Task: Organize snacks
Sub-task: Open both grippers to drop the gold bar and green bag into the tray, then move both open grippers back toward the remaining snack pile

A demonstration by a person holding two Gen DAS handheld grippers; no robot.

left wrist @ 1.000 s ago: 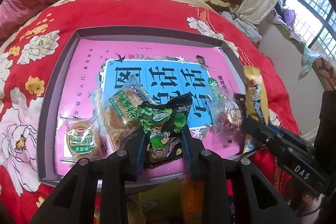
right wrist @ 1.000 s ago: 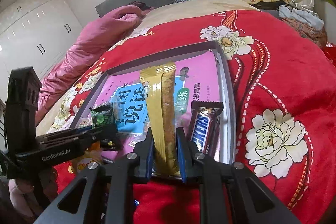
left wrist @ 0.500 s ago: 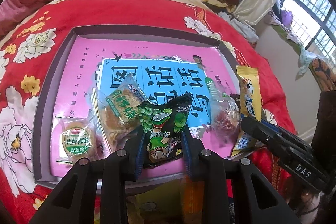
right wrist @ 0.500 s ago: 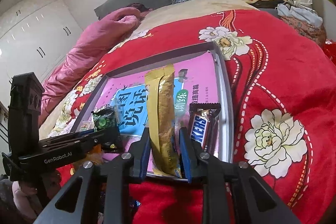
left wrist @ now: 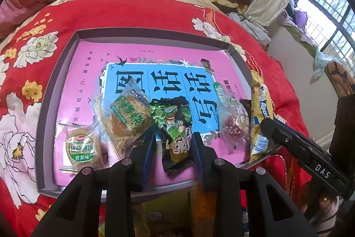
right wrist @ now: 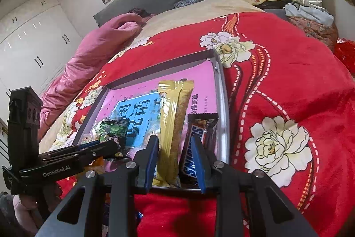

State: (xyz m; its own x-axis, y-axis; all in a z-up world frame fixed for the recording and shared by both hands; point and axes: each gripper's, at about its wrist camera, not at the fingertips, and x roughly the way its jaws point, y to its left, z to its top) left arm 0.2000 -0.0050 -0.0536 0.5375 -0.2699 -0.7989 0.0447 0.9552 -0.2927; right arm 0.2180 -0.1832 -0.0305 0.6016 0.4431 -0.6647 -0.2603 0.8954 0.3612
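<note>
- L gripper: jaws just eased apart; green pea snack pack sits between the pads, lying on the tray floor, small gaps both sides, so I've no hold on it.
- R gripper: jaws just been opening too; gold stick pack lies between them w/ clear gaps, not gripped, near end over the tray's front edge.
- Snickers bar just R of the gold pack, by the tray R wall.
- Tray on red floral blanket; round cracker pack front-L, noodle-cake pack beside the pea pack, clear candy bag further R.
</note>
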